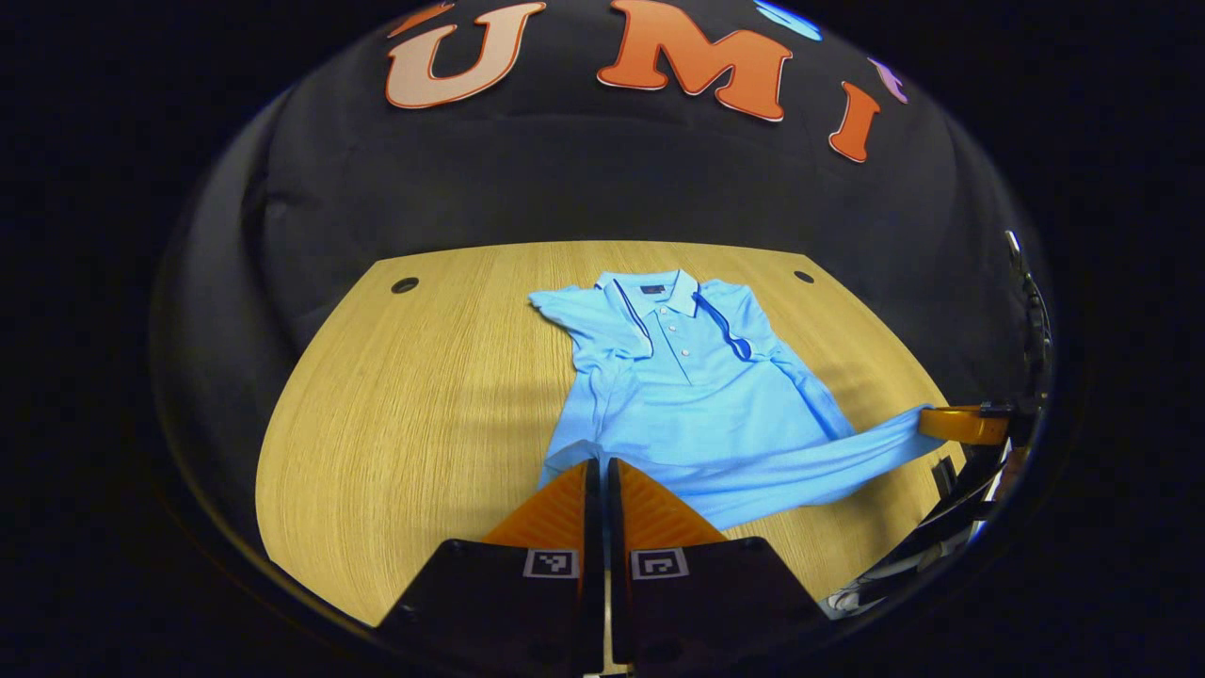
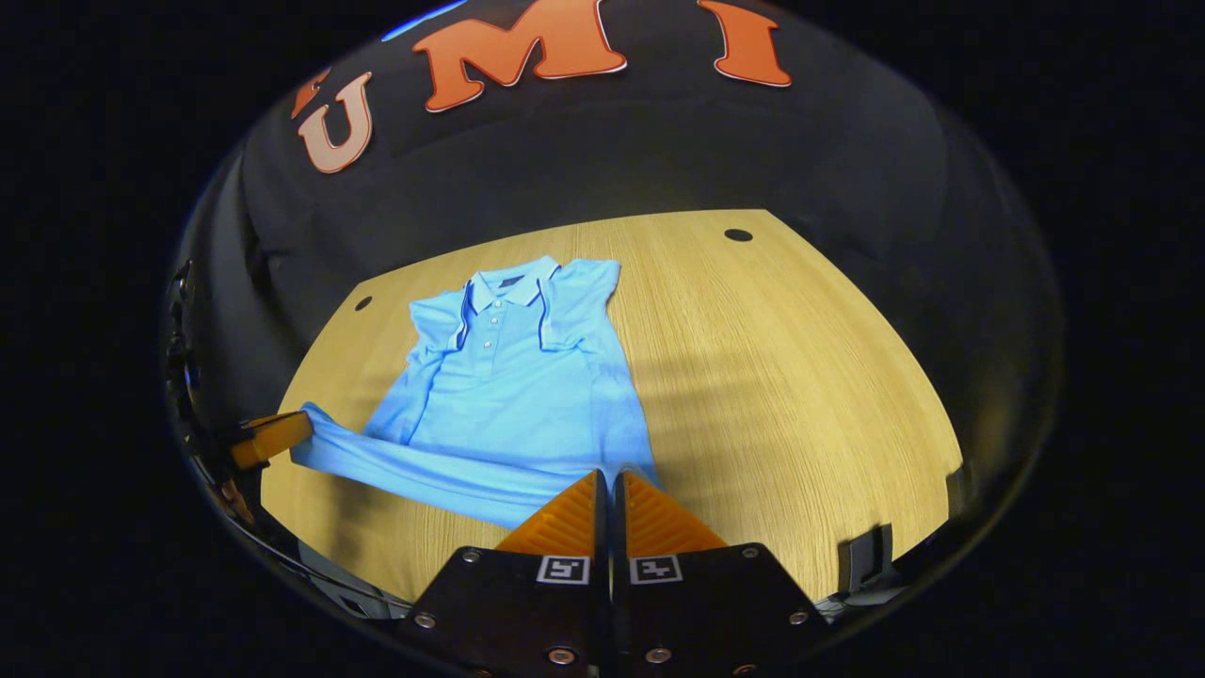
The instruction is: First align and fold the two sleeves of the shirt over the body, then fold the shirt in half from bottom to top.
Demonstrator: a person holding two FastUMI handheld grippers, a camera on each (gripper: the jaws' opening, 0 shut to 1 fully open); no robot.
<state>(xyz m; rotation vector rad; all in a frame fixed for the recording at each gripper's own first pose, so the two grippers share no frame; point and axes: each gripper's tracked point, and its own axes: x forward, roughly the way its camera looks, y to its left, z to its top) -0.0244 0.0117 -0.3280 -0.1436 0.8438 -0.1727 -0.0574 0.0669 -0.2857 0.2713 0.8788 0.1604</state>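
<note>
Both tools (image 1: 600, 463) (image 2: 609, 476) pinch shirt (image 1: 701, 395) hem — corners lifted.

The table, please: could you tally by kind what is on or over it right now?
Shirt, light blue: 1
Grippers, left gripper and right gripper, each shut on the shirt's bottom hem: 2
Round holes in the wooden table: 2
Total: 5

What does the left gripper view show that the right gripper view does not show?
Left gripper view: the right gripper from the side, pinching one hem corner at the right edge. Right gripper view: the left gripper from the side, pinching the other corner at the left edge. Both: the blue shirt, collar away, on the wooden table, its hem stretched between the grippers.
</note>
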